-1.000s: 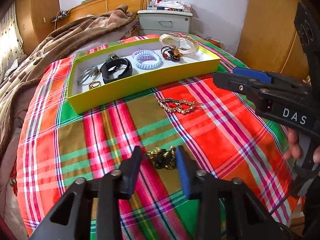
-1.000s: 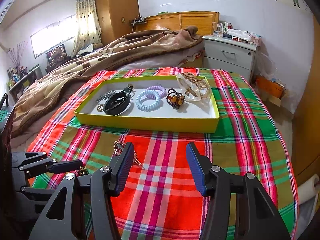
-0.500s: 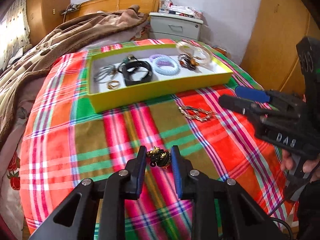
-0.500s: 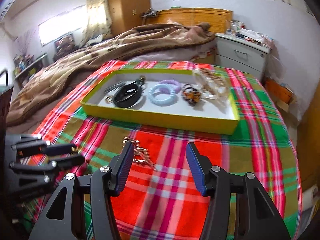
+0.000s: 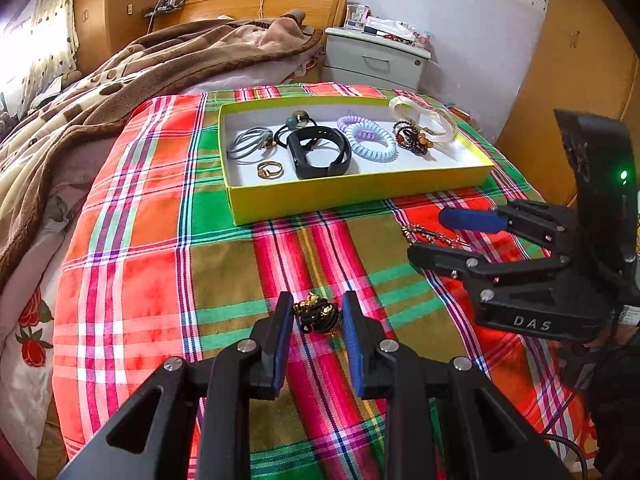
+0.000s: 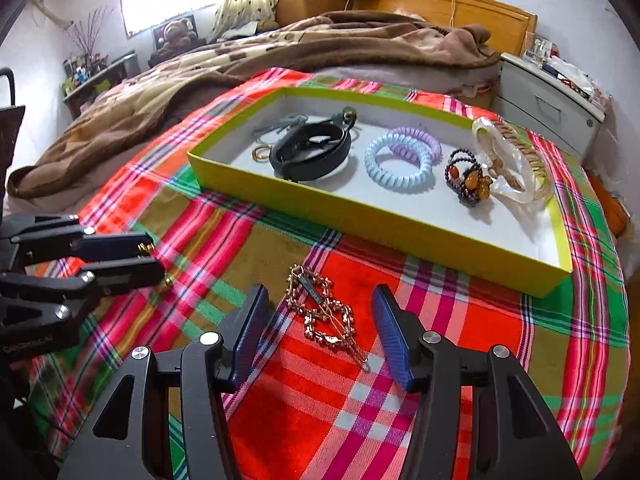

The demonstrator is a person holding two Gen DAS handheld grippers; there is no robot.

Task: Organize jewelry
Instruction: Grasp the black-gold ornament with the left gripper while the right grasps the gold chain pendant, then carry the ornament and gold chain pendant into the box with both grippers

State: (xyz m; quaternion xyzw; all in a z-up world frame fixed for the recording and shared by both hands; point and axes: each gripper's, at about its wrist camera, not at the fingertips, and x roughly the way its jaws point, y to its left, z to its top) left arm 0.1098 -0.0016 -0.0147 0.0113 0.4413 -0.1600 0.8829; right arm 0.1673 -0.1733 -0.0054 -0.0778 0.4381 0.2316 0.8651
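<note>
- On the plaid cloth, far left, my left gripper sits low and level, pointing toward the yellow tray.
- Its jaws are narrowly parted around a black-and-gold ornament; blue pads just beside it on both sides. Can't tell if they actually touch or pinch it. The ornament looks to be resting on the cloth.
- Tray sits further back, holding grey hair ties, gold ring, black wristband, blue coil tie, purple coil tie, beaded bracelet and clear hair claw.
- Right of centre, a gold rhinestone hair clip lies on the cloth in front of the tray, apart from it.
- My right gripper hovers over that clip, jaws wide apart, one finger on each side, not touching it, holding nothing.
- From the left wrist view the right gripper comes in from the right edge, tilted down toward the clip.
- Writing: "DAS" in pale letters on the right gripper body; green light lit on the block above it. Lettering on the left gripper body in the right wrist view is too blurred to read.
</note>
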